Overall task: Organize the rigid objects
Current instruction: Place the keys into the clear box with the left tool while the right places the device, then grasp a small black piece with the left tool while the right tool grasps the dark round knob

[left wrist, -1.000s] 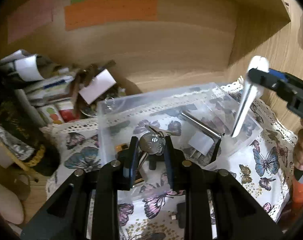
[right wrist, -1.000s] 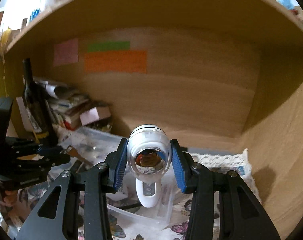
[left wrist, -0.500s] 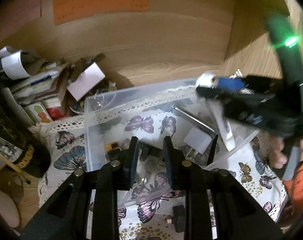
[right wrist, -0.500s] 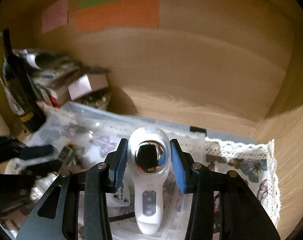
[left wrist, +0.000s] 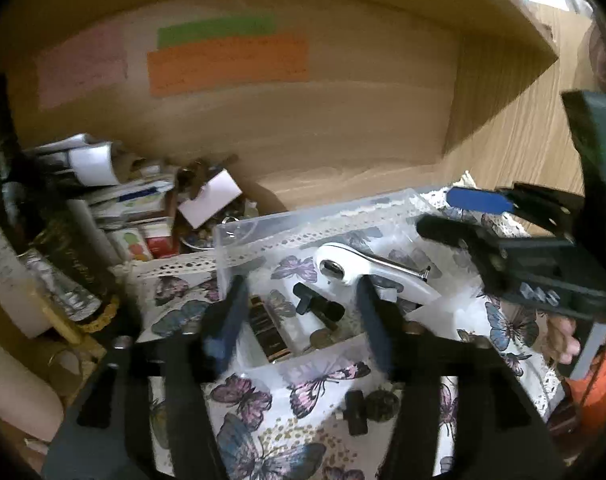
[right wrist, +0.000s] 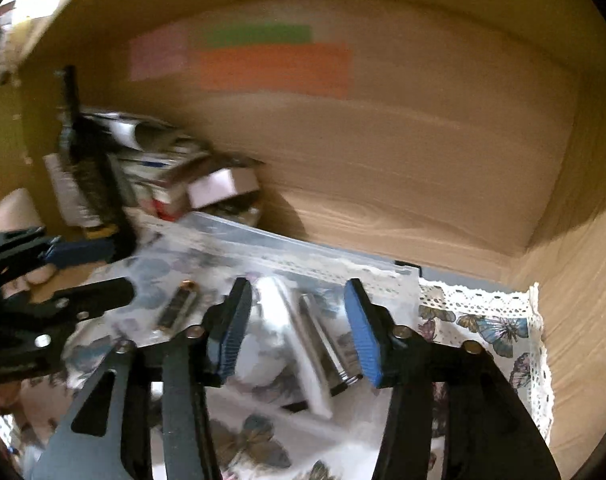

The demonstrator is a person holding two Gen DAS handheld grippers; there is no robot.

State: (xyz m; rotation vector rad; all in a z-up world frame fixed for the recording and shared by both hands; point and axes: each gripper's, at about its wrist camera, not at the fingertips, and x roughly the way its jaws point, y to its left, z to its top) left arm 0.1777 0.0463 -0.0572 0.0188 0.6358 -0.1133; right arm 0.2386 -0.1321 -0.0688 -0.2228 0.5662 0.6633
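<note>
Released since earlier — white device point(left wrist: 367, 270) lies in clear bin point(left wrist: 239, 236); both tools — left point(left wrist: 299, 320), right point(right wrist: 295, 330) — apart.

One clear bin point(left wrist: 239, 240) is sitting on the shelf, holding one white handheld device point(left wrist: 367, 272), one metal bar point(right wrist: 323, 340), one dark lighter point(left wrist: 269, 332) and one black knob point(left wrist: 317, 306). Three coloured paper notes are sticking to the back wall: one pink point(left wrist: 83, 64), one green point(left wrist: 217, 30), one orange point(left wrist: 227, 62). One dark bottle point(right wrist: 77, 140) is standing at the left edge.
</note>
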